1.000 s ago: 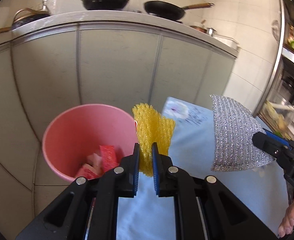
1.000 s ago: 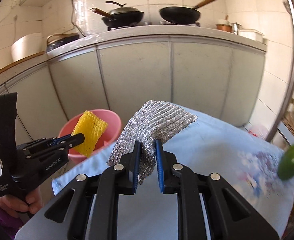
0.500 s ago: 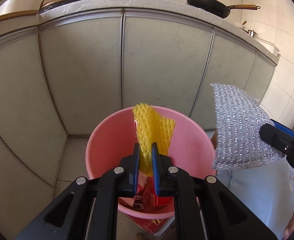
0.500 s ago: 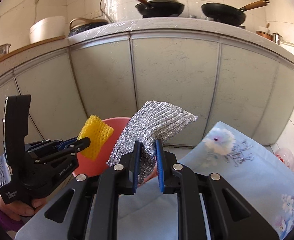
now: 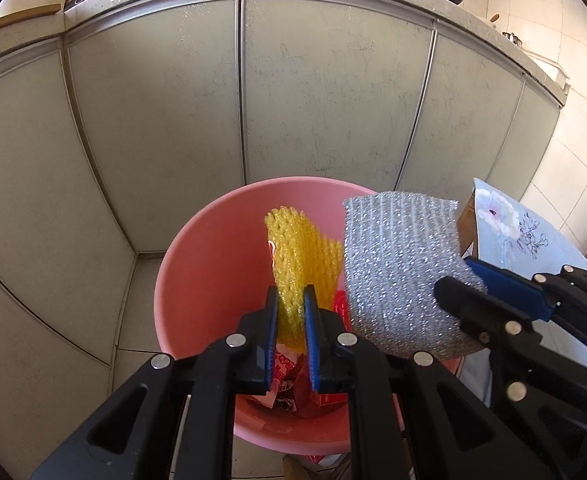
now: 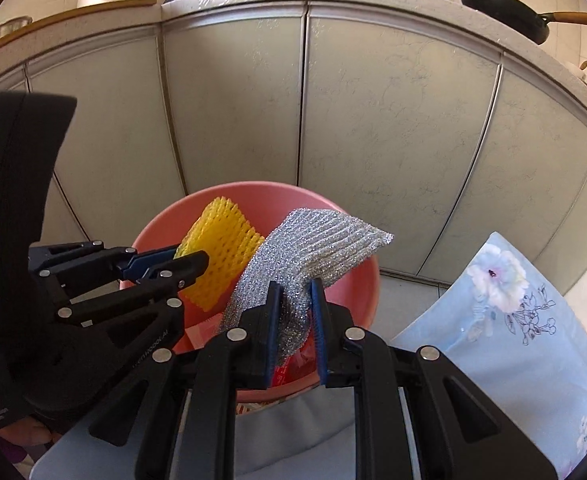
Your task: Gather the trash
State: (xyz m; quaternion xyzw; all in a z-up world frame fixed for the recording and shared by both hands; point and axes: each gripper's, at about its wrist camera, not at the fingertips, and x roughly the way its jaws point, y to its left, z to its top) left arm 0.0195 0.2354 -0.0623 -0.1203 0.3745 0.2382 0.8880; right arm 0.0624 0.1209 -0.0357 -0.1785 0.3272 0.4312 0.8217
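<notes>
hovering above the pink bin (image 5: 197, 264), the left claw (image 5: 290, 300), jaws just easing, still pinches the yellow foam net (image 5: 301, 256); the right claw (image 6: 295, 294) grips the silver scourer (image 6: 317, 244). wrappers (image 5: 285, 364) lie inside; both drops remain.

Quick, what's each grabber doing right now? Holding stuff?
Left gripper: jaws just easing open, yellow foam net between its fingers, over the pink bin.
Right gripper: closed on the silver scouring pad.
</notes>
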